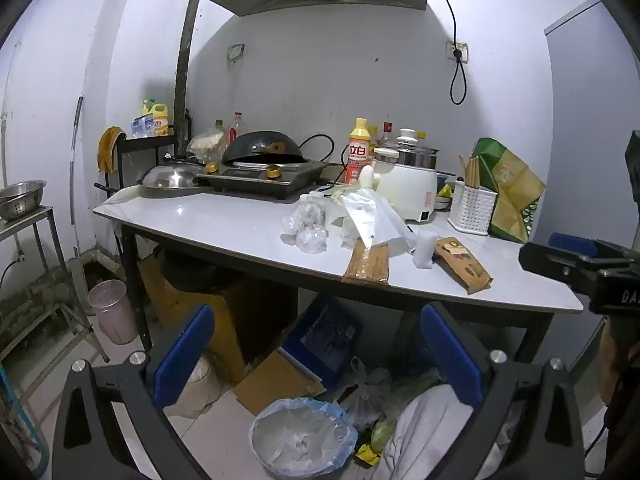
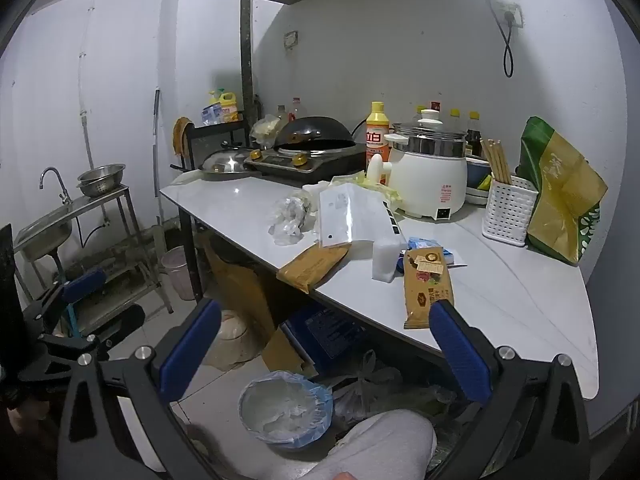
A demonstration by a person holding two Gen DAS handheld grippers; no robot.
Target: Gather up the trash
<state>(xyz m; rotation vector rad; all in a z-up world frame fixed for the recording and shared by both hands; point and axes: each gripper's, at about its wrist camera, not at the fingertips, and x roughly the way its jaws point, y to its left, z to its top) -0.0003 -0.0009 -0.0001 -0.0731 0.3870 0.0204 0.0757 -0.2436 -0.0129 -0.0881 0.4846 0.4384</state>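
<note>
trash on the worktop, bin on the floor

we hold the left tongs (image 1: 318,354) and right tongs (image 2: 326,346) spread wide, nothing between the pads, both short of the worktop (image 2: 520,300). on it lie crumpled clear plastic (image 1: 306,222), a white bag (image 2: 344,216), two brown packets (image 1: 368,262) (image 2: 426,284) and a white foam block (image 2: 386,254). the lined trash bin (image 1: 302,436) stands on the floor below the worktop's near edge.

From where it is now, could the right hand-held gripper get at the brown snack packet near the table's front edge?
Probably yes. The right hand-held gripper is open and empty, and the brown snack packet lies flat at the table edge just ahead of one finger, with nothing on top; only a white block sits beside it.
</note>
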